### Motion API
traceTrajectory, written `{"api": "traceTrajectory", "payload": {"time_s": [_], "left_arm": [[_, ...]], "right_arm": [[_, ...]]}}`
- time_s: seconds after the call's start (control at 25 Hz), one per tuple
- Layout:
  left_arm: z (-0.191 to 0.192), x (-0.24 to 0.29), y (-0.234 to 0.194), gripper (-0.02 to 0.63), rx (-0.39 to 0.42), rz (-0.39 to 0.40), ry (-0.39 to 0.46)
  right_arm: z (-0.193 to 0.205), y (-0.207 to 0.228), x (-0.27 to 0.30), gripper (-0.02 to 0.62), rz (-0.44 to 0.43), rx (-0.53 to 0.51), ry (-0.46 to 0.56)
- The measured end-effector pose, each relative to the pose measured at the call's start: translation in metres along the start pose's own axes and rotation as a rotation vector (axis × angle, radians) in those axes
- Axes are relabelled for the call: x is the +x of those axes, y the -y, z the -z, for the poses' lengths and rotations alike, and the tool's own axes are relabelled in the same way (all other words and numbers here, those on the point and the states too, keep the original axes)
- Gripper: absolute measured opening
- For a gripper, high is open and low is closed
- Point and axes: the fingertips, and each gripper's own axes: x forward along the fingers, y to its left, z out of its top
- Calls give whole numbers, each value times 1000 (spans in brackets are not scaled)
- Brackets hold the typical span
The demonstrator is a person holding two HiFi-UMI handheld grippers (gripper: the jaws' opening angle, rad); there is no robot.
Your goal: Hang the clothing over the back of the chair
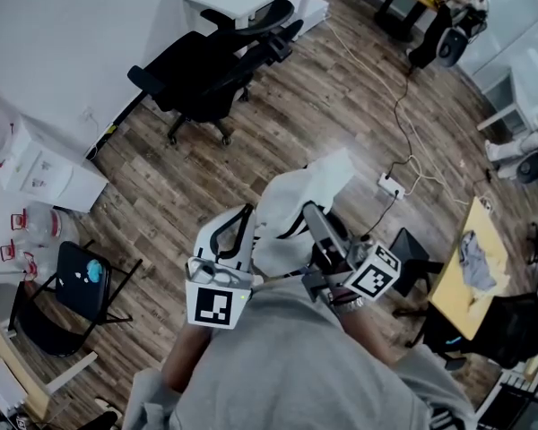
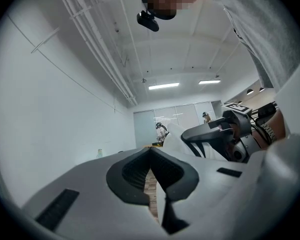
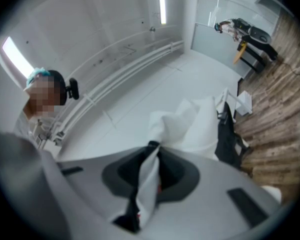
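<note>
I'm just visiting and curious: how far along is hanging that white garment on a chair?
Done: the white garment is picked up. In hand: the right gripper is clamped on a fold of it. To do: draping it over a chair back; the black office chair stands bare, apart from the garment.

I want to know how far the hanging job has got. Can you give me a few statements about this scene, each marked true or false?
1. The right gripper is shut on the white clothing. True.
2. The clothing already hangs over the back of the black office chair. False: that chair is bare and stands apart, and the clothing is held up in front of the person.
3. The floor is wood plank. True.
4. The black folding chair has nothing on it. False: a small blue thing lies on it.
</note>
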Motion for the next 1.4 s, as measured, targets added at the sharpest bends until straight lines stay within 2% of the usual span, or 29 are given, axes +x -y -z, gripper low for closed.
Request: {"api": "traceTrajectory", "payload": {"time_s": [0.48, 0.8, 1.08, 1.4], "left_arm": [[15, 12, -44, 35, -2, -14, -24], [29, 16, -46, 35, -10, -21, -71], [34, 43, -63, 35, -2, -69, -91], [44, 89, -90, 35, -30, -120, -106]], "right_arm": [[2, 11, 50, 63, -17, 11, -21], [-3, 24, 55, 63, -9, 25, -11], [-22, 55, 77, 63, -14, 57, -31], [-45, 87, 120, 63, -49, 68, -74]]}}
